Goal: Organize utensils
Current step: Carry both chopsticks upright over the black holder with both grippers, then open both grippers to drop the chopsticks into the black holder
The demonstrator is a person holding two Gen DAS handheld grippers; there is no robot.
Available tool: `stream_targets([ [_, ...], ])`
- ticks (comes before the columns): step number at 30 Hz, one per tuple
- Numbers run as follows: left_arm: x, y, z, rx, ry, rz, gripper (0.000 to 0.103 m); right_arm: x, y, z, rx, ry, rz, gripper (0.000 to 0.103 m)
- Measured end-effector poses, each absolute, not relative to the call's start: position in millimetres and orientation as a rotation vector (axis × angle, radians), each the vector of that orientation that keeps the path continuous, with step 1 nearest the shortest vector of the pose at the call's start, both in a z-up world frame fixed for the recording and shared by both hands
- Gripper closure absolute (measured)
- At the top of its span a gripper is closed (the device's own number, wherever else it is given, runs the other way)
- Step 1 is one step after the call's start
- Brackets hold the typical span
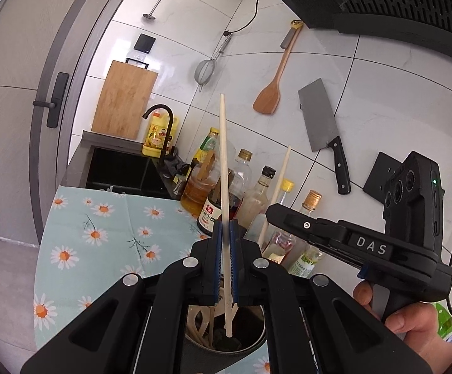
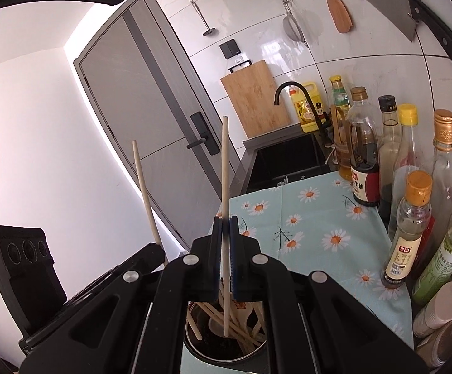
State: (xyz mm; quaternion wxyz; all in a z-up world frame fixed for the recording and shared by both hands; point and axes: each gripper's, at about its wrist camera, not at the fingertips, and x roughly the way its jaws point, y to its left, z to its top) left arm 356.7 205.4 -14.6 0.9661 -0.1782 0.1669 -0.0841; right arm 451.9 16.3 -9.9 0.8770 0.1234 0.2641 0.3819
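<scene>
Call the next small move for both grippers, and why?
Probably lower a little more, then open. Left gripper and right gripper are each shut on an upright chopstick, whose lower tips already hang inside the holder among other utensils, so releasing should drop them in.

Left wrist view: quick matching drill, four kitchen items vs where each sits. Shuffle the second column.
Items:
1. cleaver
2. cutting board
3. chopstick
4. wooden spatula

Places:
A. clamped upright between the left gripper's fingers
B. leaning on the wall behind the sink
C. on the wall tiles, black handle lowest
D. hanging from the wall between strainer and cleaver

Pairs: 1-C, 2-B, 3-A, 4-D
</scene>
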Motion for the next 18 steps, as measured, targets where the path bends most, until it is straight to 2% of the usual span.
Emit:
stream_targets([
  [2,355.9,206.2,-17.6,-0.371,0.348,-0.172,0.098,452.4,16.5,-12.4,0.257,0.574,0.799,0.094],
  [3,355.9,205.9,-18.8,-0.371,0.360,-0.176,0.098,453.1,16.8,-13.2,0.253,0.587,0.796,0.087],
  [11,346.0,206.2,-16.1,-0.377,0.370,-0.180,0.097,450.3,5.3,-15.0,0.301,0.631,0.780,0.085],
  [18,330.4,207.1,-5.7,-0.366,0.363,-0.169,0.097,436.1,-3.9,-6.4,0.310,0.632,0.787,0.072],
])
